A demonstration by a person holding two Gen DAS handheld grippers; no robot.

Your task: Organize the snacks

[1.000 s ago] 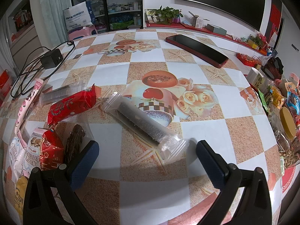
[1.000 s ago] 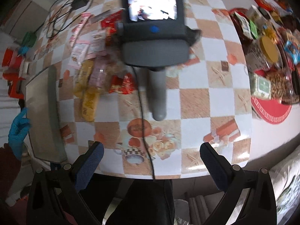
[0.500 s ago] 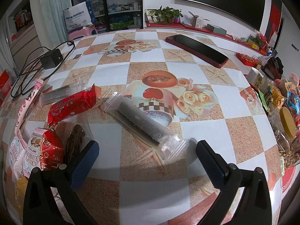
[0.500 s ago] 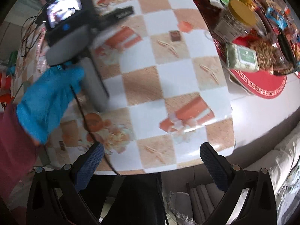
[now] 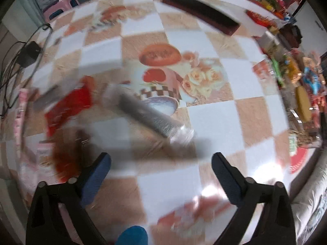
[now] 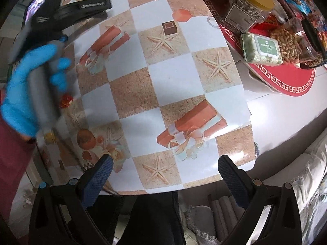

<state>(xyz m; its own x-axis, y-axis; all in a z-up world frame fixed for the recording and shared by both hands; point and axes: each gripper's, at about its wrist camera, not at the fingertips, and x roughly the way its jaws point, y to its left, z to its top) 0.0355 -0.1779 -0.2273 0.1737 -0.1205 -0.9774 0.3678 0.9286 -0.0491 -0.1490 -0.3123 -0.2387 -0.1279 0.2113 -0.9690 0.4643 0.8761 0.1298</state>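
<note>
The worktop, a round surface under a glossy checkered oilcloth printed with starfish, roses and gift boxes, now smears across the left wrist view where half a second ago it was sharp: the left hand-held gripper has been picked up in a blue-gloved hand and is on the move, so I judge the sorting is only starting. Its blue textured pads stand wide apart and hold nothing. The right hand-held gripper hangs over the near edge of the worktop, equally wide open and empty, and it has swung to face the red tray crowded with a yellow-lidded jar, loose peanuts and a soft pack of wipes. The loose snacks lie ahead of the left one: a long clear plastic sleeve of dark biscuits lying diagonally, and just left of it a crinkly red packet, with more blurred wrappers towards the rim.
</note>
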